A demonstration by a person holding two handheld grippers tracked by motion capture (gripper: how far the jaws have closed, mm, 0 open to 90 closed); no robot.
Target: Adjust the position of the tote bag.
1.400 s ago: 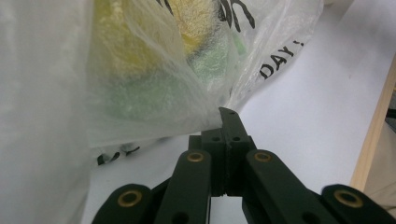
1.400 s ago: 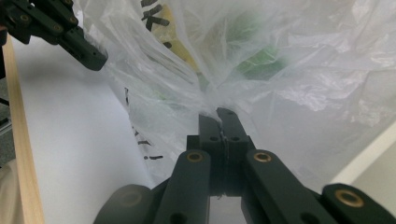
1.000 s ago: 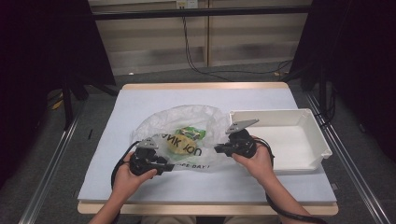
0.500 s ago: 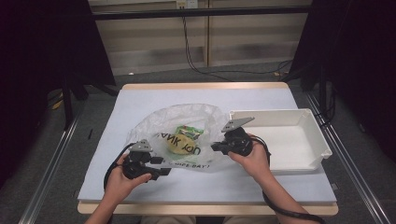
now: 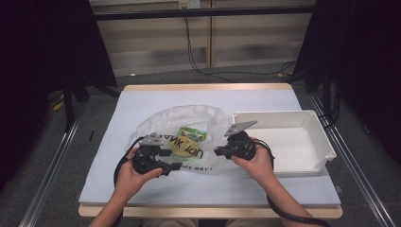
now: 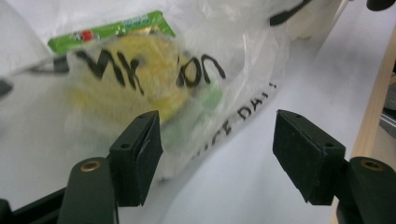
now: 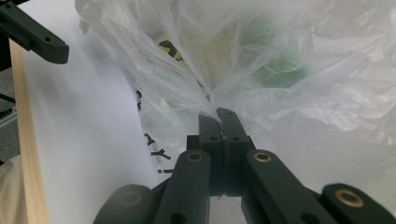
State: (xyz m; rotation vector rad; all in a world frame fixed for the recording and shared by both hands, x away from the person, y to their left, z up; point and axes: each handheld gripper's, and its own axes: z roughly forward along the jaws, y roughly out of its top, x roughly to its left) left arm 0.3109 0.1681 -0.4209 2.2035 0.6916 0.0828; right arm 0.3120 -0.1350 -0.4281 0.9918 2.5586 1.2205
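Observation:
A clear plastic bag (image 5: 189, 123) with black lettering lies on the white table cover. Inside it are a yellow round item (image 5: 183, 147) and a green packet (image 5: 192, 134). My right gripper (image 5: 218, 152) is shut on a gathered fold of the bag (image 7: 280, 70), with the film pinched at the jaw tips (image 7: 219, 114). My left gripper (image 5: 172, 165) sits at the bag's near left edge. Its jaws have just been opening and now stand wide (image 6: 217, 158). The lettered side of the bag (image 6: 140, 60) lies just ahead of them, and neither pad presses on it.
A white rectangular tray (image 5: 321, 137) stands to the right of the bag, right behind my right hand. The table's wooden front edge (image 5: 213, 211) runs close below both hands. Dark curtains and metal rails flank the table.
The left gripper's jaws have spread apart and that hand has lifted slightly towards the bag. The right gripper keeps its pinch on the bag in the same spot.

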